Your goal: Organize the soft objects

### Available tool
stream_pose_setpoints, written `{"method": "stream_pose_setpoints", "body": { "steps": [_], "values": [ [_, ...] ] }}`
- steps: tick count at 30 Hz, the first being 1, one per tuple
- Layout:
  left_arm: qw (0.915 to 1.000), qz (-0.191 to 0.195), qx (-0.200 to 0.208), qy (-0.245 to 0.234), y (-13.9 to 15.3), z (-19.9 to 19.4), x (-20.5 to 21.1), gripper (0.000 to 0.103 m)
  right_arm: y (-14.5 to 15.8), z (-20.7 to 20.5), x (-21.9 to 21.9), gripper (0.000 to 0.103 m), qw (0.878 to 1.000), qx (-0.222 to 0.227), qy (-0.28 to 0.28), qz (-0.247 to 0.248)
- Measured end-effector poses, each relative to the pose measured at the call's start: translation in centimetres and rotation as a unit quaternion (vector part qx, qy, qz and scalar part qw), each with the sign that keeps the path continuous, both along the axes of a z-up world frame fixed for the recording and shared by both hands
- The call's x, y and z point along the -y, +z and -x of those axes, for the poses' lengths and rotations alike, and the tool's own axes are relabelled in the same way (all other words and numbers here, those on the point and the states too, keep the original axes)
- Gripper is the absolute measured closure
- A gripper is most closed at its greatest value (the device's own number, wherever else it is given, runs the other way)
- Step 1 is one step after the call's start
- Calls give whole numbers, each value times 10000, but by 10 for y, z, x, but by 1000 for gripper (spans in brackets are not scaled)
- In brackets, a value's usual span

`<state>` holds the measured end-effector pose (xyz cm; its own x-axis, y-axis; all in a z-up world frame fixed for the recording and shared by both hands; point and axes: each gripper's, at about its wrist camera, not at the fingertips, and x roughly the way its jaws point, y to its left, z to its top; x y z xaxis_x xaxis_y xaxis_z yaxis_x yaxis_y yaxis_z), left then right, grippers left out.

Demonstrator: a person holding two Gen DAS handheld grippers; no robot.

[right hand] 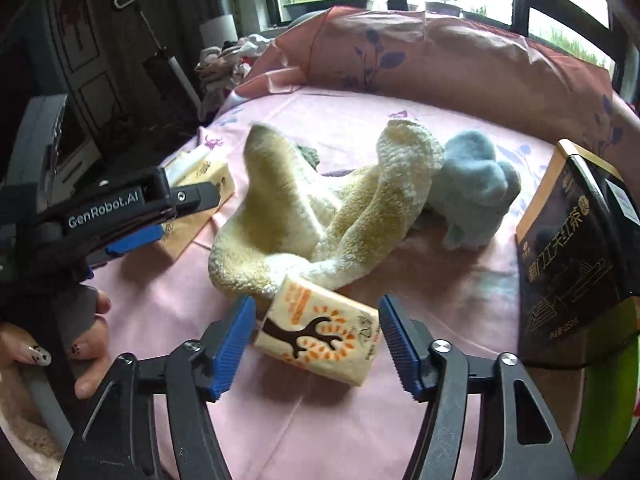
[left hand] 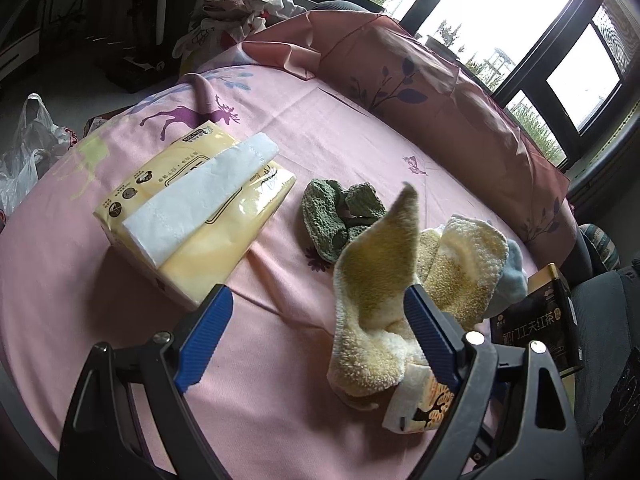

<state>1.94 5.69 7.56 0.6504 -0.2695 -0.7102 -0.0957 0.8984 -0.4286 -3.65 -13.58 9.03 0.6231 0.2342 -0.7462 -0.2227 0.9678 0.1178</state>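
A pair of fuzzy cream-yellow socks (left hand: 380,280) lies in a heap on the pink bedsheet (left hand: 320,128); they also show in the right wrist view (right hand: 296,208). A small tissue packet with an orange tree print (right hand: 320,336) lies in front of them, between the fingers of my right gripper (right hand: 316,340), which is open around it. My left gripper (left hand: 316,328) is open, its right finger beside the socks. A light blue fuzzy sock (right hand: 476,184) lies right of the yellow ones. Green knitted socks (left hand: 336,216) lie further back. A yellow tissue pack (left hand: 192,208) with a white folded tissue on it lies at the left.
A dark tea box (right hand: 572,240) stands at the right edge of the bed. A pink pillow (right hand: 440,60) runs along the back. Clothes are piled beyond the bed's far left corner (left hand: 240,4). Plastic bags (left hand: 28,152) lie on the floor at left.
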Motion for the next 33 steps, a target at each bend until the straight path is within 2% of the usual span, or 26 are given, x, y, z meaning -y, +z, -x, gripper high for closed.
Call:
{"method": "stream_pose_setpoints", "body": {
  "steps": [3,6,8,10,14,19,22,24,26,30,33],
  "values": [
    [9996,50,-5,-281,1,0,7,16,3,-1,22,35,9974,-3,-445,-562],
    [9964,-10,-47,-845,2,3,24,17,3,-10,48,35,9858,-138,-1125,-1241],
    [9924,-81,-65,-1230,2,7,40,17,1,-11,59,35,9767,-287,-1136,-1798],
    [9881,-232,-130,-1517,0,11,53,17,2,-10,63,35,9706,-315,-1095,-2122],
    [9830,-458,-258,-1761,-9,24,71,17,5,-9,60,35,9756,-318,-1094,-1874],
    [9771,-719,-315,-1977,-20,39,88,24,-7,-12,65,35,9691,-670,-967,-2170],
    [9771,-709,-278,-1987,-20,39,92,34,-21,-19,67,35,9581,-990,-858,-2545],
    [9776,-769,-327,-1932,-22,38,93,49,-30,-23,66,35,9506,-1249,-857,-2709],
    [9771,-786,-432,-1928,-25,36,94,59,-36,-26,61,35,9512,-1383,-837,-2627],
    [9759,-639,-492,-2028,-27,35,95,69,-43,-30,47,35,9569,-1564,-779,-2319],
    [9763,-698,-483,-1991,-28,33,96,69,-50,-35,47,34,9539,-1674,-880,-2331]
  ]
}}
